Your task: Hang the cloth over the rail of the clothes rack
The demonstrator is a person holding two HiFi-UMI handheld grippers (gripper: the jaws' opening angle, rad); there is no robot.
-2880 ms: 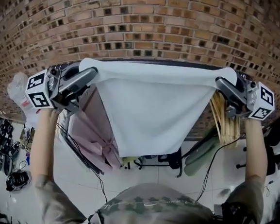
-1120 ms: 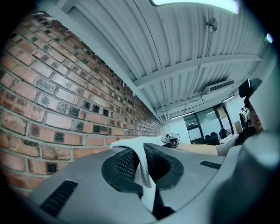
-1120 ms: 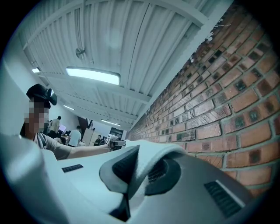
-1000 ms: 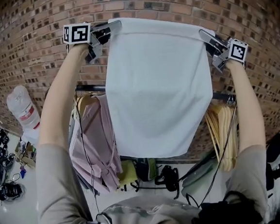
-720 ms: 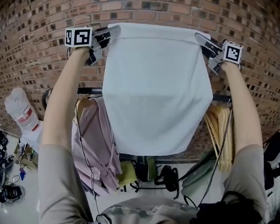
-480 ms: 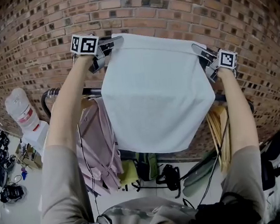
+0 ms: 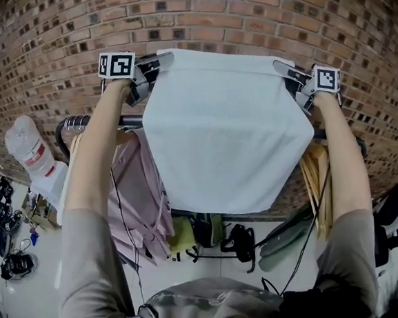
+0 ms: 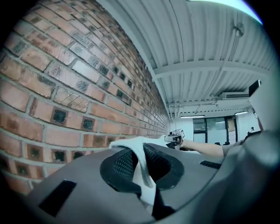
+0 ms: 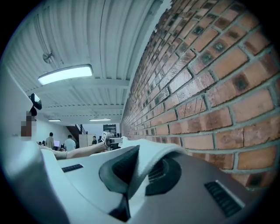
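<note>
You held the cloth (image 7: pixel 224 132) high, upper centre, left gripper (image 7: pixel 161 58) and right gripper (image 7: pixel 282 66) fingers clenched on its corners; next needed draping over the rail (image 7: pixel 85 121).

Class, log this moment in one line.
left hand-held gripper: shut on cloth | right hand-held gripper: shut on cloth | cloth: top edge above rail, undraped
</note>
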